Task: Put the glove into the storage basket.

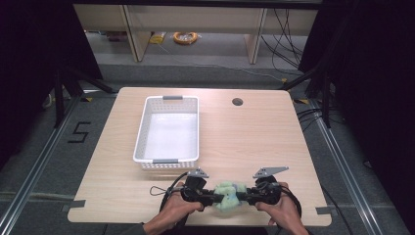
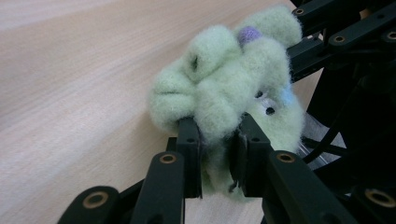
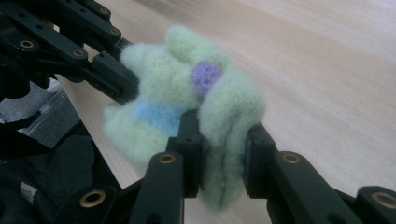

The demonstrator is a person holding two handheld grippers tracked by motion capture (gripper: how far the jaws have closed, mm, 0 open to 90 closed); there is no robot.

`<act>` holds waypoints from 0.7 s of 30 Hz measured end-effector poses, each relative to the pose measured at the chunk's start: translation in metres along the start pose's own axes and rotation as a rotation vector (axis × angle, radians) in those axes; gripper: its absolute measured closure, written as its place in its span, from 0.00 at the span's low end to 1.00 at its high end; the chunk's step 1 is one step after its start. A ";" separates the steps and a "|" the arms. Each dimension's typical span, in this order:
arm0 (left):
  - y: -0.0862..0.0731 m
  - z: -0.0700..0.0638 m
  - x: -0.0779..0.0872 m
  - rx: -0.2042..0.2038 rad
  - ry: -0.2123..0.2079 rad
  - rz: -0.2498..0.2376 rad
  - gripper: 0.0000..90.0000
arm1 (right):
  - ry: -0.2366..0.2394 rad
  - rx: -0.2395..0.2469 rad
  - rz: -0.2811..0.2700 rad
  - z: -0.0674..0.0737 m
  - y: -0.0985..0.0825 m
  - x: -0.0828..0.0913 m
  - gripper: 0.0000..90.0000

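Left gripper (image 1: 211, 197) and right gripper (image 1: 244, 197) each clamped on opposite sides of a fuzzy green sock (image 1: 228, 194), held between them above the near table (image 1: 254, 137) edge, white basket (image 1: 168, 155) beyond.

Bare bench (image 1: 254, 142) lies open ahead and right; the white basket (image 1: 168, 129) blocks the left-centre, apparently empty.

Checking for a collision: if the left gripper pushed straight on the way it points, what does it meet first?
The left gripper is already shut on the green plush toy. Straight beyond the toy are the right gripper's fingers, clamped on its far side, so probably those; depth between them is hard to judge.
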State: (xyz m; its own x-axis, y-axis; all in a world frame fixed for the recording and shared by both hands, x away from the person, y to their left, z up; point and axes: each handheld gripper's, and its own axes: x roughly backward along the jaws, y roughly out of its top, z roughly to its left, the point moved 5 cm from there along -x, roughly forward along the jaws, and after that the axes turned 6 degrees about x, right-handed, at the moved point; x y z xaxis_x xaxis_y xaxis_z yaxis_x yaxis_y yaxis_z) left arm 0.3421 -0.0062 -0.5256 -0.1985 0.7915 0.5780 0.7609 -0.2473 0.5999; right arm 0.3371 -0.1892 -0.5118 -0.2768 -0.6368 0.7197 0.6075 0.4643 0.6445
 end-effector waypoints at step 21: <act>0.062 0.004 0.090 -0.081 0.111 -0.099 0.82 | 0.032 0.070 -0.079 0.019 0.106 0.009 0.82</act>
State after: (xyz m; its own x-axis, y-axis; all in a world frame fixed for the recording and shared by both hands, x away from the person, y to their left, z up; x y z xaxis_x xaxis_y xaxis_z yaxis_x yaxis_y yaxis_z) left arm 0.3738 0.0522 -0.4392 -0.3401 0.7487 0.5690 0.6829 -0.2193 0.6968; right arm 0.3848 -0.1343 -0.4320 -0.2975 -0.6917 0.6580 0.5307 0.4531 0.7163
